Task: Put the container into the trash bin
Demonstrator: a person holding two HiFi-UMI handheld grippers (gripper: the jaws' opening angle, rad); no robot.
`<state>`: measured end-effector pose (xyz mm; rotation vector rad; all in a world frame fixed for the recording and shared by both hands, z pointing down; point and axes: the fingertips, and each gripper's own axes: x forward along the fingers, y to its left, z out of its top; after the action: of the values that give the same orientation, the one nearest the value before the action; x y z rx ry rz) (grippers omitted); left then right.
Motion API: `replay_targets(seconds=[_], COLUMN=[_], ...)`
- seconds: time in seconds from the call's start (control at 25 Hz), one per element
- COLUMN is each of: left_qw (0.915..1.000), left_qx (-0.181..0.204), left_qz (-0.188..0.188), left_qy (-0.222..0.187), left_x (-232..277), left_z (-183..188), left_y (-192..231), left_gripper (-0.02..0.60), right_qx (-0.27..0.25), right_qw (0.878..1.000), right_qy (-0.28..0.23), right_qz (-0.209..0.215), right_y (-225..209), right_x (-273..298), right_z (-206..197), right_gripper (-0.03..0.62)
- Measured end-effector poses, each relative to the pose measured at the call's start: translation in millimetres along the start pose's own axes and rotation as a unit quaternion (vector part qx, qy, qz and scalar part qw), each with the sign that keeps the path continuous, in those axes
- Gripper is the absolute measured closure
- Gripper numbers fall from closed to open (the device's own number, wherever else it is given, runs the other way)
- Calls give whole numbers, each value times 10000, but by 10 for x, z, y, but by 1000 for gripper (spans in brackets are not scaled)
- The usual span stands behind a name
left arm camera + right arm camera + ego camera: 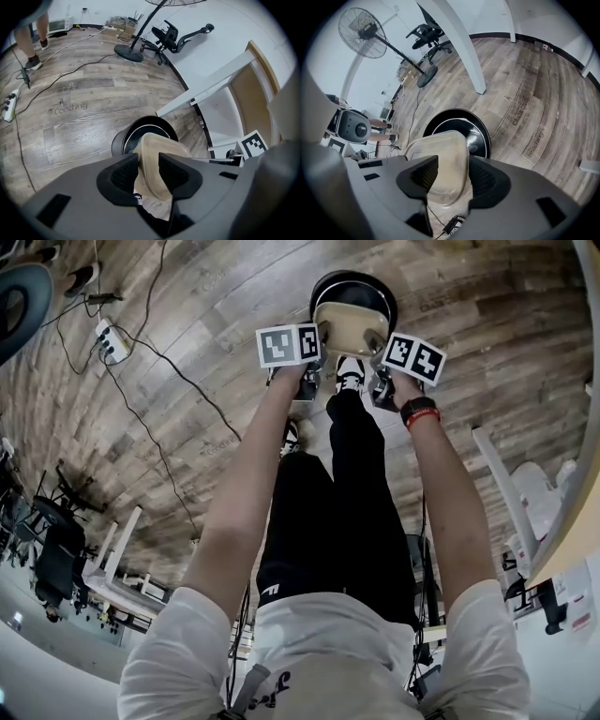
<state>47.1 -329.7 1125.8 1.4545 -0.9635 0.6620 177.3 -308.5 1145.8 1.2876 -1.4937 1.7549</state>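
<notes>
A translucent beige plastic container (349, 326) hangs between both grippers, right above a round black trash bin (354, 285) that stands on the wooden floor. My left gripper (319, 367) is shut on the container's left edge, and my right gripper (380, 371) is shut on its right edge. In the left gripper view the container (157, 157) is pinched by the left gripper (149, 172), with the bin's open mouth (136, 133) just beyond. The right gripper view has the container (440, 154) pressed in the right gripper (452, 176) over the bin (476, 133).
The person's legs and shoes (349, 376) stand just short of the bin. A power strip with cables (111, 341) lies on the floor at the left. A fan stand (129, 52), an office chair (176, 35) and a white table leg (211, 86) are nearby.
</notes>
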Motion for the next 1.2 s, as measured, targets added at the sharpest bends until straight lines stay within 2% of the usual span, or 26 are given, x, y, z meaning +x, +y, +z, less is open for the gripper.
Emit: replay_targets(seconds=[0.32, 0.44, 0.56, 0.72, 0.88, 1.2], left_qw=[9998, 9995, 9989, 9979, 9983, 9986], left_qx=[87, 66, -86, -282, -290, -202], left_qz=[69, -24, -112, -231, -178, -189], left_qy=[146, 306, 452, 542, 482, 459], left_x=[348, 448, 492, 500, 453, 221], left_z=[41, 14, -70, -151, -151, -201], left_y=[154, 133, 135, 112, 114, -116], left_gripper=[437, 373, 347, 321, 316, 316], right_qx=[21, 183, 204, -147, -244, -321], right_qw=[10000, 9997, 9993, 9997, 9992, 9994], right_qy=[27, -52, -146, -209, -273, -151], right_qz=[-55, 138, 282, 32, -171, -21], right_y=[-149, -162, -143, -212, -320, -260], right_x=[287, 339, 356, 344, 273, -6], right_z=[56, 114, 144, 177, 219, 102], right_gripper=[391, 376, 358, 310, 293, 293])
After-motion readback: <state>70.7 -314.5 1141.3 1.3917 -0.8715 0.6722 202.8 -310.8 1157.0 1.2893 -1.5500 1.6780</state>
